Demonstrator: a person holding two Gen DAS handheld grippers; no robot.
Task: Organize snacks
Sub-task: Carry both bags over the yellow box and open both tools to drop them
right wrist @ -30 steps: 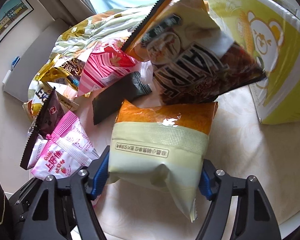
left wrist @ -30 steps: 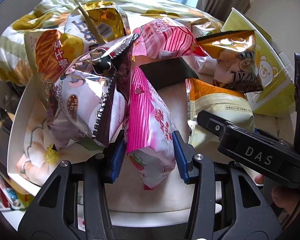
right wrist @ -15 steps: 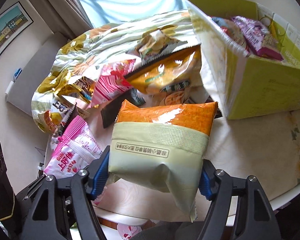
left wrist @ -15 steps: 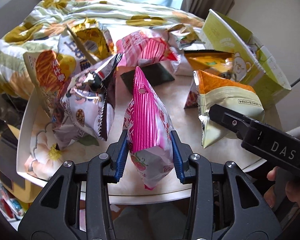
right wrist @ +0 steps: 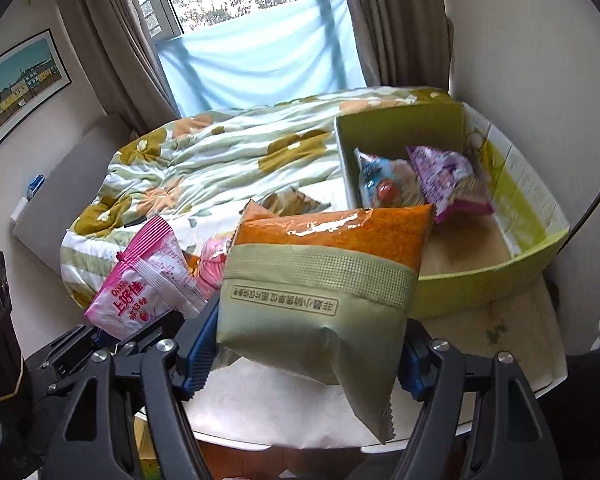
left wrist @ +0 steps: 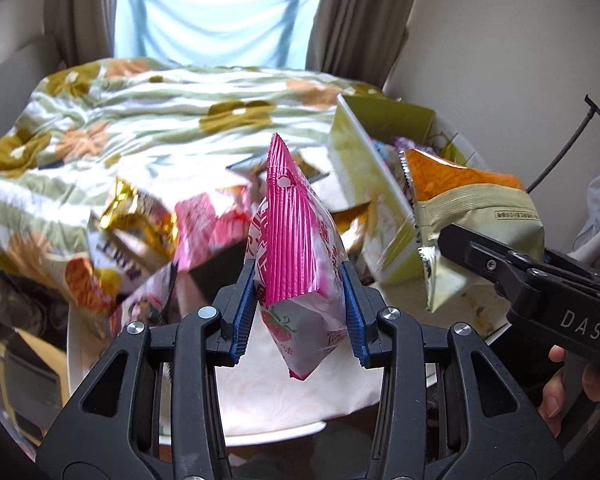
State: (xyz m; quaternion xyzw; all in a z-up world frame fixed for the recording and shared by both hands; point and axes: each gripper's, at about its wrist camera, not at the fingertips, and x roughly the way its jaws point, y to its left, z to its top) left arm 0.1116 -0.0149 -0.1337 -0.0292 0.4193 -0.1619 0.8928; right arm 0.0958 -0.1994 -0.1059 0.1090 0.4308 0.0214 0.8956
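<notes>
The left gripper [left wrist: 298, 312] was clamped on a pink strawberry snack bag [left wrist: 300, 256], its blue pads pressing both sides of the upright packet, which hung clear of the white table [left wrist: 292, 396] below. To its right, the right gripper [right wrist: 300, 356] pinched an orange-and-beige snack bag [right wrist: 320, 280] across its width (printed label upside down in the right wrist view), also held off the tabletop. Just ahead and to the right of that gripper sat an open yellow-green box [right wrist: 536, 208], with a blue packet [right wrist: 384, 184] and a purple packet [right wrist: 452, 180] lying inside against its far wall. Ahead and left of the left gripper, a loose heap of other snack bags [left wrist: 148, 224] lay blurred on the table, a floral quilt [left wrist: 140, 120] beyond them.
</notes>
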